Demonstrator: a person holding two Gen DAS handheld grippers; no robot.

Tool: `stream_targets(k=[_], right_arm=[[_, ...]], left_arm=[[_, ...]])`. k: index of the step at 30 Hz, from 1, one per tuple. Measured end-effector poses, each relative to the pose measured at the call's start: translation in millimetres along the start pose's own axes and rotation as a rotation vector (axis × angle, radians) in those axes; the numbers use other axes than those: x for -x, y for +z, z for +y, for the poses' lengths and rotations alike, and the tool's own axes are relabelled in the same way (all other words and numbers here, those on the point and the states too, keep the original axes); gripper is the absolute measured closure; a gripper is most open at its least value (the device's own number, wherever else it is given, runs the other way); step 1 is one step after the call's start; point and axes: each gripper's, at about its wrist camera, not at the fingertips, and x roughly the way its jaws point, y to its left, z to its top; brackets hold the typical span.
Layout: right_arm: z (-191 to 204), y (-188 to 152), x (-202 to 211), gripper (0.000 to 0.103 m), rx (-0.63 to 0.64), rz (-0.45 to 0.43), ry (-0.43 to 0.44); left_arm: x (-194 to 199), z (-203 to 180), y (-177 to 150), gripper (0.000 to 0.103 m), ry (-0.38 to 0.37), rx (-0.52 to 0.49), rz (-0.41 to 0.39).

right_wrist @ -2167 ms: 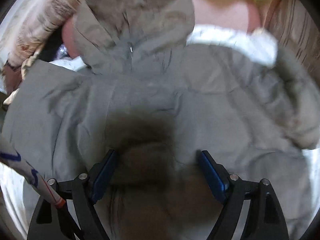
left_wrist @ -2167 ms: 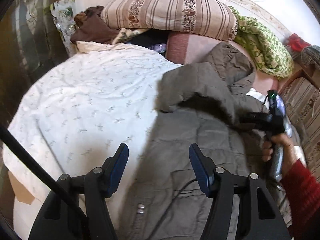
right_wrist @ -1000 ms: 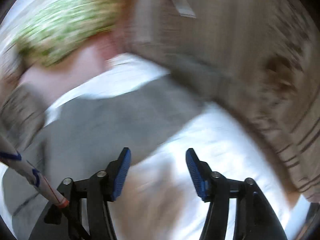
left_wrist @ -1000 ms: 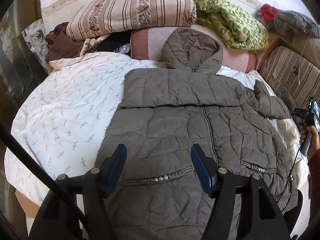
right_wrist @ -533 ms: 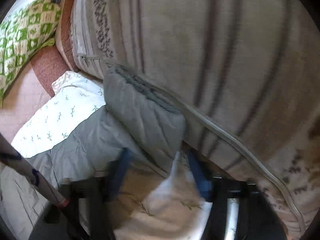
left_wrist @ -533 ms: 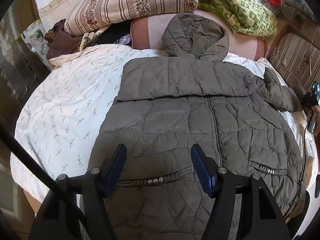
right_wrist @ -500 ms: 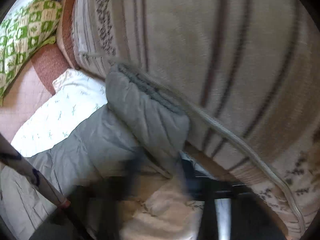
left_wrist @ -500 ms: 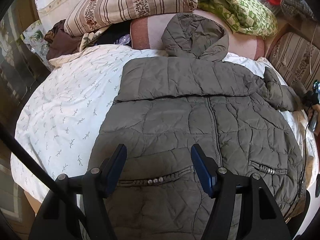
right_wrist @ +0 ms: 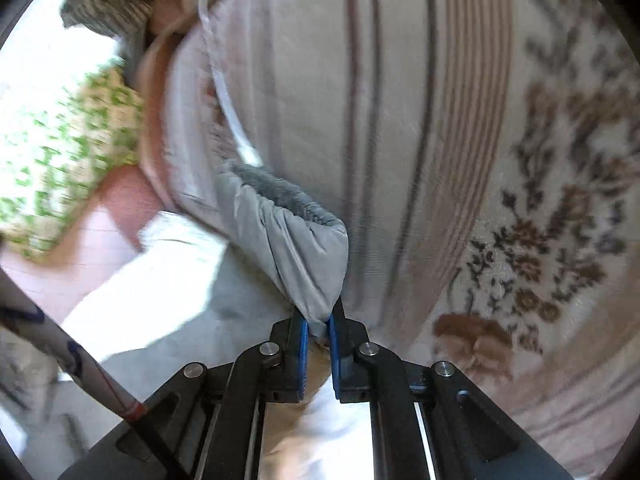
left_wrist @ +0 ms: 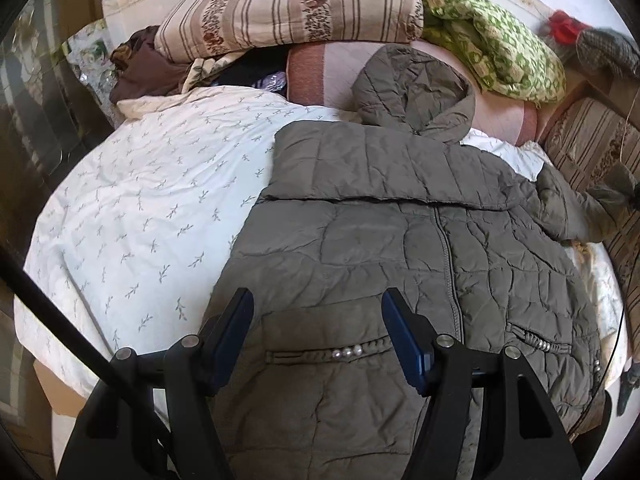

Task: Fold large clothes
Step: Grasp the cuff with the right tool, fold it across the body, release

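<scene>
A grey-green quilted hooded jacket lies front up on the white patterned bedsheet, hood toward the pillows, its left sleeve folded across the chest. My left gripper is open and empty above the jacket's lower hem, near a beaded pocket. My right gripper is shut on the cuff end of the jacket's right sleeve, beside the striped sofa cushion. That sleeve also shows at the right edge of the left wrist view.
A striped pillow, a pink cushion, a green patterned blanket and dark clothes pile at the bed's head. A striped sofa stands along the bed's right side.
My right gripper has closed on the sleeve cuff by the sofa cushion; half a second ago it was open around it. The left gripper has held still, open over the hem.
</scene>
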Motion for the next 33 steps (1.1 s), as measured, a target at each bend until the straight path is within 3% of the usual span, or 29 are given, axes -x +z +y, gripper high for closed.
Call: stream_targets(k=[7, 15, 25, 30, 33], right_arm=[[71, -10, 81, 0.095, 0.102, -0.010, 0.225], [213, -82, 148, 0.095, 0.293, 0.078, 0.488], [369, -249, 179, 0.095, 0.608, 0.260, 0.717], [427, -333, 167, 0.095, 0.737, 0.370, 0.760], [452, -377, 156, 0.093, 0.833, 0.403, 0.744]], left_arm=[[13, 25, -8, 0.038, -0.032, 0.052, -0.032], [15, 63, -16, 0.038, -0.002, 0.113, -0.047], [-2, 124, -28, 0.038, 0.027, 0.234, -0.029], [-11, 145, -33, 0.038, 0.033, 0.278, -0.013], [-14, 150, -34, 0.038, 0.038, 0.287, -0.006]])
